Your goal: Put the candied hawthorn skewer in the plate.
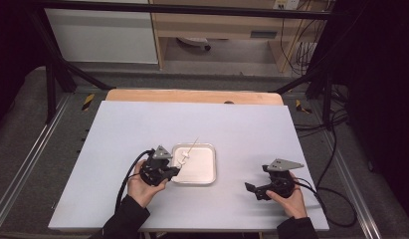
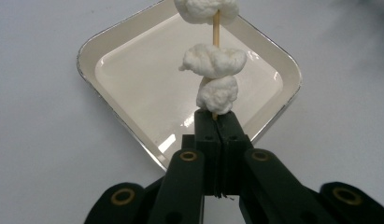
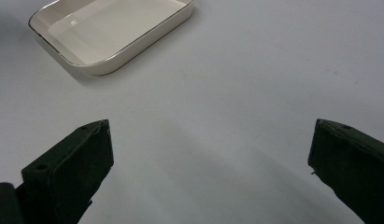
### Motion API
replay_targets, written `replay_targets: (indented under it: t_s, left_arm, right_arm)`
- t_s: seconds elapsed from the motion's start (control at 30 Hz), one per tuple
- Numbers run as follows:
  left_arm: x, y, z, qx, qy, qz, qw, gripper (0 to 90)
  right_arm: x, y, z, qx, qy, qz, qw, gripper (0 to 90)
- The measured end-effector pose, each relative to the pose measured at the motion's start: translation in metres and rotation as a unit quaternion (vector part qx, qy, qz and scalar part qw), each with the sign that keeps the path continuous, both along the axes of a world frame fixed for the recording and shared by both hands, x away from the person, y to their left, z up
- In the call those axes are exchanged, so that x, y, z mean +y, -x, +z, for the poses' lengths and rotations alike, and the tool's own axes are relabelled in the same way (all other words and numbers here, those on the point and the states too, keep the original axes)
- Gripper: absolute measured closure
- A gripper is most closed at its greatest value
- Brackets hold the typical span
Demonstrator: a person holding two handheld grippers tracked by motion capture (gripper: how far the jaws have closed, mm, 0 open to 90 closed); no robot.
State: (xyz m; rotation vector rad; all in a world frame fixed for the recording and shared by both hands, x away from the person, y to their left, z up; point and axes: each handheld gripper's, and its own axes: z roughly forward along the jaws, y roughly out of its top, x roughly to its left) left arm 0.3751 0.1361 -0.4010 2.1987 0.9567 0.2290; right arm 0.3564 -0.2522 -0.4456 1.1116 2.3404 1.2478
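- The left gripper (image 2: 216, 122) is clamped hard on the lower end of a thin wooden skewer (image 2: 216, 29); its two black jaws are pressed flat together with the stick pinched at their tips.
- Three soft white lumps, likely marshmallows (image 2: 215, 63), are threaded on the skewer: two are bunched just above the jaw tips, and a third sits higher up, cut off by the top edge of the left gripper view.
- The skewer is held at its bare end, probably so that the lumps stay untouched and the free tip is left clear.
- In the high view, the left gripper (image 1: 168, 172) is seen just beside the left edge of a tray (image 1: 206, 174), and the skewer (image 1: 190, 149) is slanted up and away over the tray's far left corner, seemingly so that anything slipping off would be caught.
- The tray (image 2: 98, 46) is shallow and cream-coloured, square with rounded corners and a thin dark rim line; nothing is seen lying in it, and only glints of light are shown on its glossy floor.
- The right gripper (image 3: 210, 149) is spread wide, with nothing between its jaws but bare table (image 3: 255, 70).
- In the high view, the right gripper (image 1: 255, 190) is held low over the white table (image 1: 142, 119), well apart from the tray, its jaws turned towards it.
- It appears to be kept ready for work on the skewer.
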Motion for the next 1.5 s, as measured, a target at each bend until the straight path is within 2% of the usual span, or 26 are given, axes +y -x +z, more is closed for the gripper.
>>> replay_targets:
  t_s: [0.17,0.3,0.4,0.43,0.57,0.73,1.03,1.23,1.43,1.5]
  left_arm:
    - [-0.007,-0.008,-0.002,0.007,-0.008,0.002,0.9999,88.5]
    - [-0.013,-0.014,-0.002,0.013,-0.021,0.008,0.9997,88.5]
    - [-0.018,-0.020,-0.005,0.025,-0.028,0.014,0.9992,88.5]
    - [-0.020,-0.022,-0.007,0.030,-0.038,0.014,0.9987,88.5]
    - [-0.025,-0.026,-0.012,0.038,-0.054,0.018,0.9976,88.5]
    - [-0.031,-0.028,-0.019,0.057,-0.093,0.015,0.9939,88.4]
    - [-0.036,-0.029,-0.024,0.066,-0.110,0.009,0.9917,88.1]
    - [-0.036,-0.029,-0.023,0.070,-0.109,0.008,0.9915,86.8]
    - [-0.035,-0.030,-0.022,0.063,-0.113,0.009,0.9915,76.9]
    - [-0.033,-0.029,-0.020,0.054,-0.113,0.010,0.9921,71.9]
  right_arm:
    - [-0.005,0.003,-0.003,0.002,0.007,-0.001,1.0000,0.7]
    - [-0.007,0.004,-0.004,0.005,0.002,-0.007,1.0000,0.7]
    - [-0.009,0.004,-0.005,0.006,-0.001,-0.007,1.0000,0.7]
    - [-0.009,0.004,-0.005,0.007,-0.001,-0.006,1.0000,0.7]
    - [-0.009,0.003,-0.005,0.005,0.001,-0.006,1.0000,0.7]
    - [-0.009,0.004,-0.005,0.006,-0.001,-0.005,1.0000,0.7]
    - [-0.009,0.004,-0.006,0.006,0.002,-0.003,1.0000,0.7]
    - [-0.008,0.004,-0.006,0.008,0.000,-0.002,1.0000,0.8]
    - [-0.008,0.003,-0.006,0.008,-0.001,-0.002,1.0000,0.8]
    - [-0.008,0.004,-0.006,0.009,-0.003,-0.003,1.0000,0.8]
